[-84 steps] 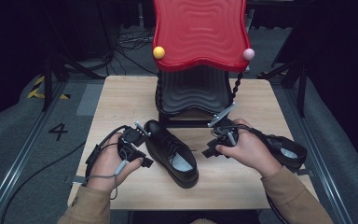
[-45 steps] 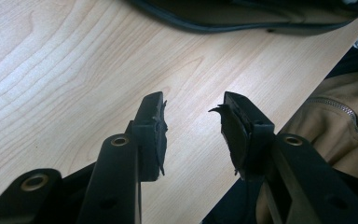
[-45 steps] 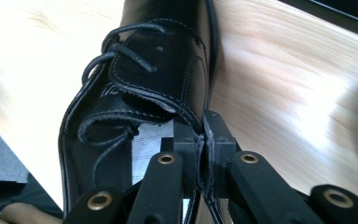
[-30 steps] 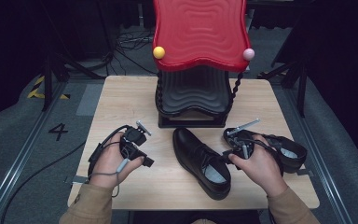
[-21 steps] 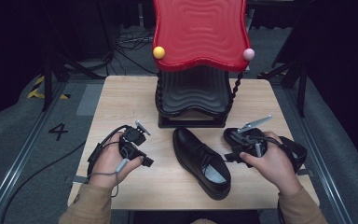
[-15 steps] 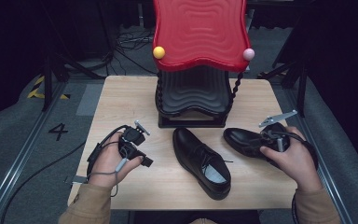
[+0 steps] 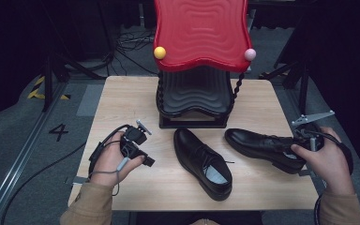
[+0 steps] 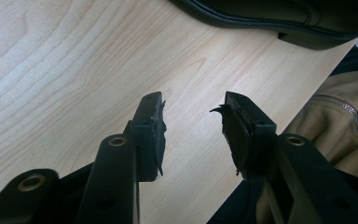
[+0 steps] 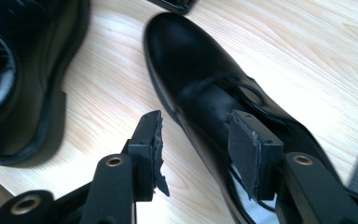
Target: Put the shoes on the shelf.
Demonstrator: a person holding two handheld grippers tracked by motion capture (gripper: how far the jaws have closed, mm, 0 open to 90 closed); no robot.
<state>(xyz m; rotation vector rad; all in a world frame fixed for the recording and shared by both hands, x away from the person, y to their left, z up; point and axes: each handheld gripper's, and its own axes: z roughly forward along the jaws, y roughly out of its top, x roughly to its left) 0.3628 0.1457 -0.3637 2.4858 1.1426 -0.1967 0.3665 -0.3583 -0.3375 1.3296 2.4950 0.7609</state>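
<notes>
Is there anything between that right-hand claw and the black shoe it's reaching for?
Nothing visible stands between them. The right gripper is at the right shoe on the table: one open jaw hangs outside its side, the other over its opening. No pad visibly presses it.

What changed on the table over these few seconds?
The right tongs pushed the middle shoe from beside the left tongs to table centre, then swung right to the second shoe, one jaw inside its opening, jaws just opening. Left tongs, red rack unmoved.
</notes>
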